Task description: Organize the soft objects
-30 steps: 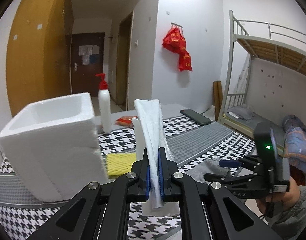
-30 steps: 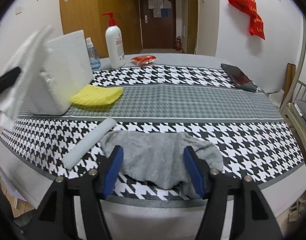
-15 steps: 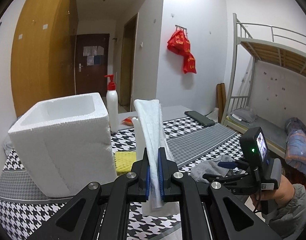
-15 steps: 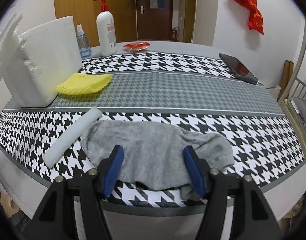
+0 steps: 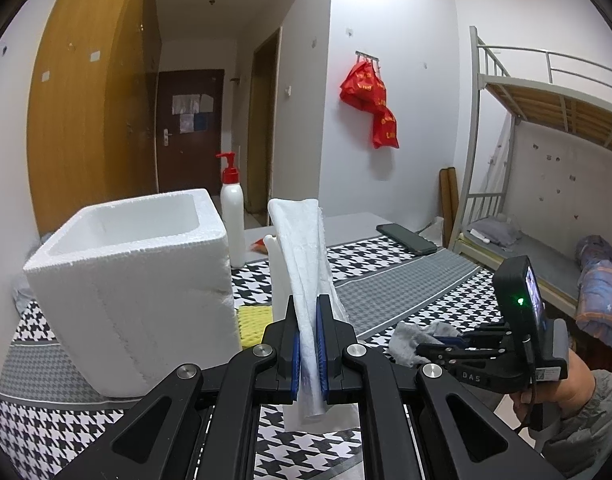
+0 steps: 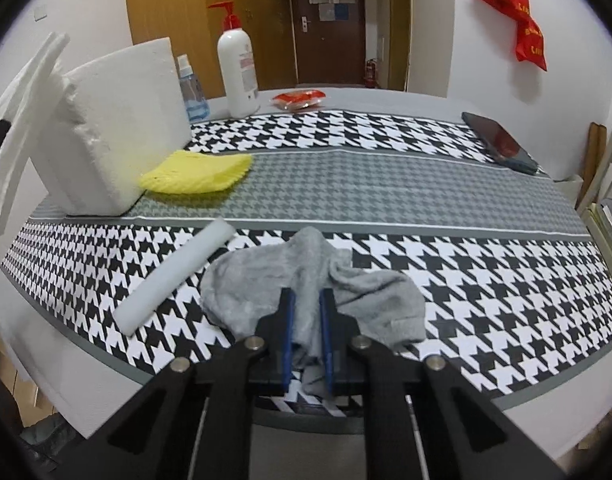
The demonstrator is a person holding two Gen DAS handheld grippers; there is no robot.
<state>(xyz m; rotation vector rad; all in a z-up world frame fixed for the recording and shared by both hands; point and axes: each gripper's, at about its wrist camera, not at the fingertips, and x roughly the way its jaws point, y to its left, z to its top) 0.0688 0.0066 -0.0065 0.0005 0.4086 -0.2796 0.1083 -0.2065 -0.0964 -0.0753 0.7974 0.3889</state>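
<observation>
Right gripper (image 6: 306, 312) newly around grey cloth (image 6: 266, 284)

A bunched grey cloth (image 6: 306, 292) is pinched between the closed blue pads of the right gripper (image 6: 306, 312) on the houndstooth tablecloth (image 6: 486, 280), with a white foam roll (image 6: 174, 276) lying just beside it and a yellow cloth (image 6: 198, 172) touching the white foam box (image 6: 118, 136).

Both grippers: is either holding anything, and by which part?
Left gripper clamps a folded white cloth near its lower end. Right gripper pinches the grey cloth at a bunched fold near its near edge.
</observation>
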